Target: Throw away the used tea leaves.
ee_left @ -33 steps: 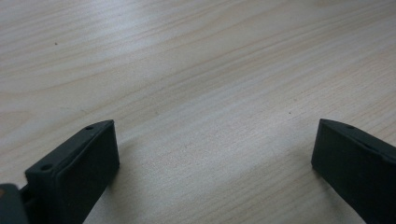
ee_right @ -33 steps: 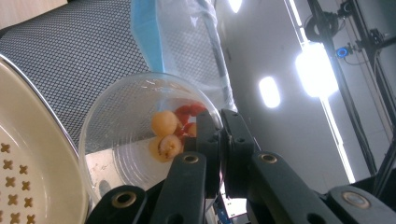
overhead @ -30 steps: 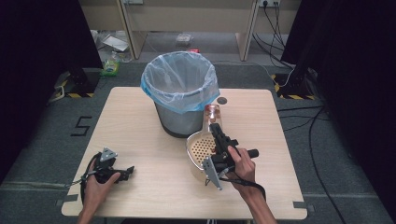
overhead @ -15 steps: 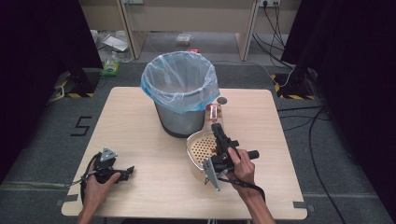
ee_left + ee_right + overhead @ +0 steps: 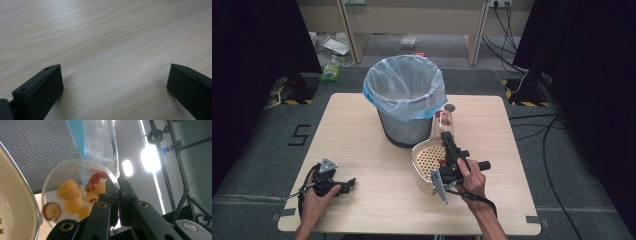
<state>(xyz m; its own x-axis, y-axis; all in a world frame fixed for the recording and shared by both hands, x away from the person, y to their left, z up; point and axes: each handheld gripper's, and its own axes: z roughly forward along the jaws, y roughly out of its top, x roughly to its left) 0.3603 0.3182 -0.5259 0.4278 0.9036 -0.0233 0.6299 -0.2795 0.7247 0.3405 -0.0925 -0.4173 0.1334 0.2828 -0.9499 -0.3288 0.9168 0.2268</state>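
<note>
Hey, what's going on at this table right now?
A person's right tongs pinch the rim of a clear cup of fruit pieces, tipped over a cream perforated strainer bowl beside the lined trash bin. The left tongs rest open on the wooden table, holding nothing.

— Any writing you can read?
— One sign: a black "5" (image 5: 299,135) marked on the grey floor (image 5: 257,165), left of the table (image 5: 362,145), at the frame's left-middle. Nothing else is legible.
</note>
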